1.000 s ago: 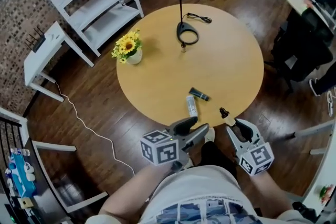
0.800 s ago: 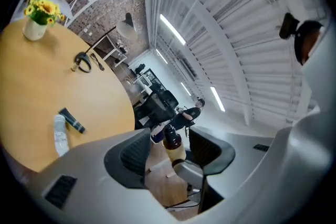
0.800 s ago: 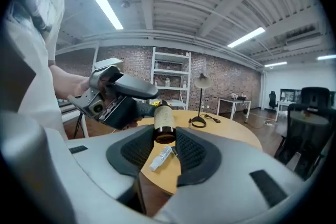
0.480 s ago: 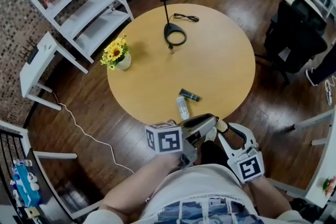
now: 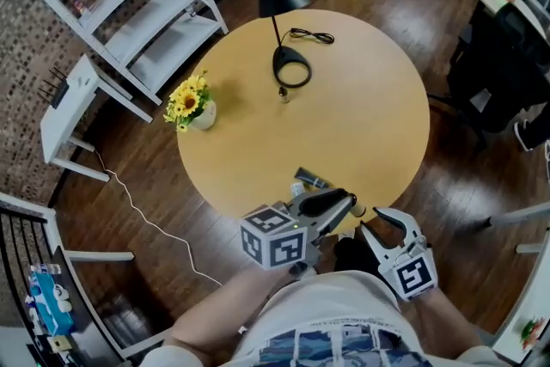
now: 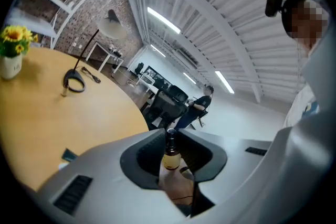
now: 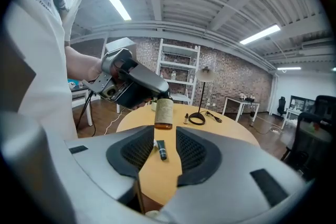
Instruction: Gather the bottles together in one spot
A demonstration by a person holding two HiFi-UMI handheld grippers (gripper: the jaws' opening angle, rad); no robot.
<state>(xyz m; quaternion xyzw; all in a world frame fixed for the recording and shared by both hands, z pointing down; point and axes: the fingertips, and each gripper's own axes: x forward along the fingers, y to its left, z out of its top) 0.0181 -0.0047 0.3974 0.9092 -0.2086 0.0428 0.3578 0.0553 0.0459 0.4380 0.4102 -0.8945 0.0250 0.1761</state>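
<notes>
A small amber bottle (image 5: pixel 357 209) (image 7: pixel 164 113) with a black cap (image 6: pixel 170 137) hangs in the air just off the near rim of the round wooden table (image 5: pixel 369 99). My left gripper (image 5: pixel 344 204) (image 6: pixel 169 136) (image 7: pixel 164 94) is closing on its cap end, and its pads press on it. My right gripper (image 5: pixel 375 219) (image 7: pixel 160 136) is just right of it with jaws nearly together; the bottle's base sits at their tips, contact unclear. A dark tube (image 5: pixel 312 179) (image 7: pixel 160 150) lies on the table beside a white tube (image 5: pixel 297 188), which is partly hidden.
A black desk lamp (image 5: pixel 290 66) stands at the table's far side, with a tiny bottle (image 5: pixel 283 94) by its base. A vase of sunflowers (image 5: pixel 191 103) is at the left rim. White shelves (image 5: pixel 146 13) and a black chair (image 5: pixel 507 64) flank the table.
The left gripper has swung in from the left and closed on the amber bottle's cap end, right next to the right gripper. The right gripper has barely moved.
</notes>
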